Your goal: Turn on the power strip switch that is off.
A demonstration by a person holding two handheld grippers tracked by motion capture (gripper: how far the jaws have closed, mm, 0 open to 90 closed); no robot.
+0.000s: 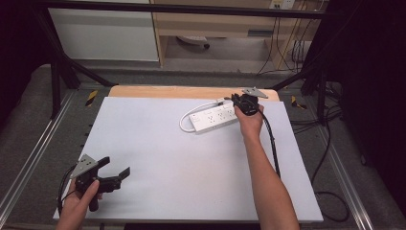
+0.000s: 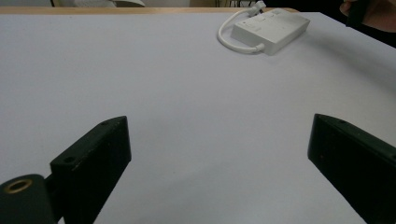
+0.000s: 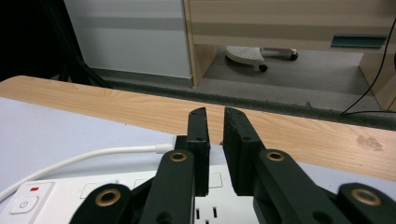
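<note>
At the far right of the white table mat (image 1: 158, 158), a white power strip (image 1: 214, 118) is laid at a slant, its short white cable (image 1: 191, 115) looped round its left end and led along the far side. The right gripper (image 1: 234, 101) is held just above the strip's right end, the hand (image 1: 250, 122) behind it and a black cable trailed back along the forearm. In the right gripper view its two black jaws are seen drawn close together, with only a narrow slit of the wooden table edge (image 3: 116, 107) visible between them; no object is gripped, and whether the tips rest on anything cannot be told. Beneath them the strip's sockets (image 3: 205, 213) and, at the lower left, its power button (image 3: 25, 204) with a small red mark are shown, the cable's plug end lying just left of the left jaw.

Near the front left corner of the mat, the left gripper (image 1: 117, 167) is held low, well apart from the strip. Its jaws are spread wide with nothing but bare mat between them, as the left gripper view confirms; there the power strip (image 2: 271, 31) is seen far off at the upper right.
</note>
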